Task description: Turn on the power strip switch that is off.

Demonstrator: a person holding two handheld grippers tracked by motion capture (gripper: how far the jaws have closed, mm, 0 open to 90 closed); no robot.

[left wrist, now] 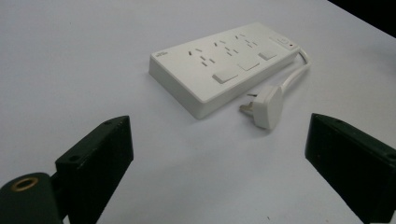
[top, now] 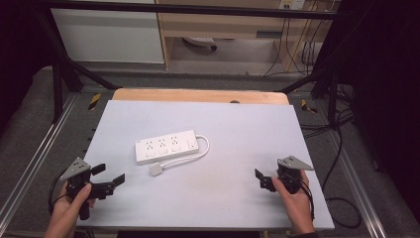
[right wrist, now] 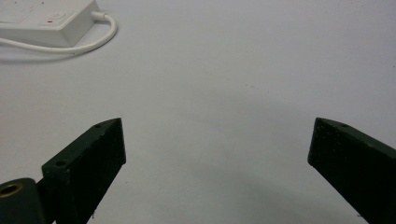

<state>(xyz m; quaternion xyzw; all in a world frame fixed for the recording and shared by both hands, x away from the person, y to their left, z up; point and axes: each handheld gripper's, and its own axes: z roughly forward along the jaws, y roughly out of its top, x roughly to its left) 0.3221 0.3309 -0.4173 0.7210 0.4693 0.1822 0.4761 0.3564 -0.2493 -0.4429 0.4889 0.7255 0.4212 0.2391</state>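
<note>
High view: a white power strip (top: 167, 146) is seen lying flat on the table (top: 237, 124), ahead of and between both tongs, nearer the left tongs (top: 108, 174). Its cord (top: 202, 148) is looped round the end nearest the right tongs (top: 262, 179) and brought back along the near side to a white plug (top: 156, 169), which lies just beside the strip, on the side facing the tongs. Each tool is held in a hand at the near table edge, well apart from each other and from the strip.

Left gripper view: the left tongs (left wrist: 217, 154) are seen spread wide, w/ nothing between the jaws. The power strip (left wrist: 224, 63) lies ahead, slightly right of centre; the plug (left wrist: 268, 106) rests nearer, prongs pointing toward the strip.

Right gripper view: the right tongs (right wrist: 217, 154) are likewise wide open and empty, bare table between them. The strip's switch end (right wrist: 46, 21) and cord loop (right wrist: 100, 35) are seen far ahead to the left.
</note>
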